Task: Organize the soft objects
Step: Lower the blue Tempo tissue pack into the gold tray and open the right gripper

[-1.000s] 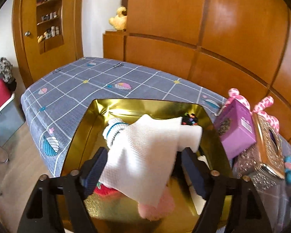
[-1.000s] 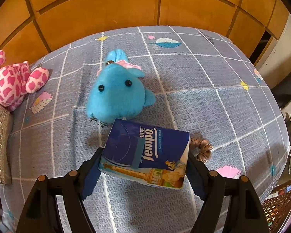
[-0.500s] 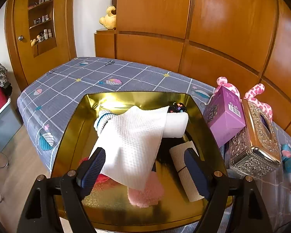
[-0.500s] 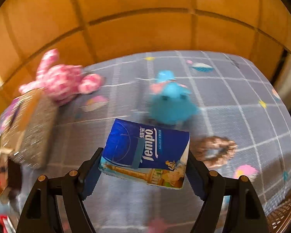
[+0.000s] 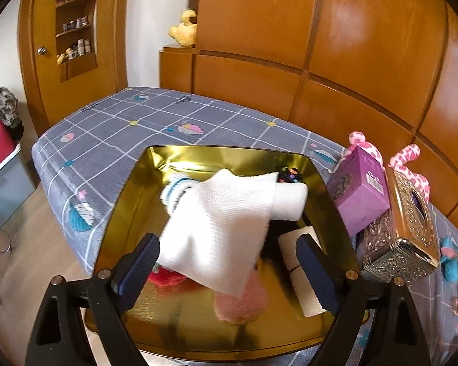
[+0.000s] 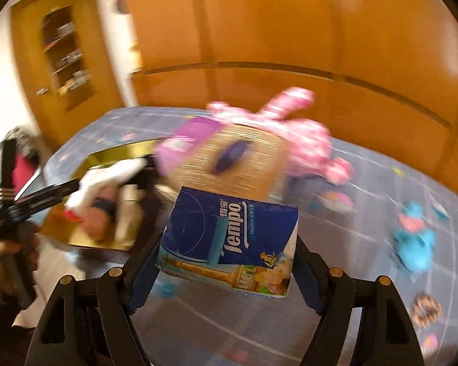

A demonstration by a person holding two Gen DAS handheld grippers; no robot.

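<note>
Your right gripper (image 6: 226,271) had its jaws clamped on the short sides of the blue Tempo tissue pack (image 6: 229,241), carried clear above the grey checked bedspread (image 6: 336,244). The pack's long axis ran straight across from jaw to jaw. From it, the shiny gold rectangular tray (image 6: 107,241) lay ahead and to the left, near the bed's left edge, so that was the way the pack had to go. Your left gripper (image 5: 226,271) hung over that tray (image 5: 131,201), its jaws opening either side of the white waffle-weave cloth (image 5: 216,228), which lay draped in the tray, no pad pressing on it.
</note>
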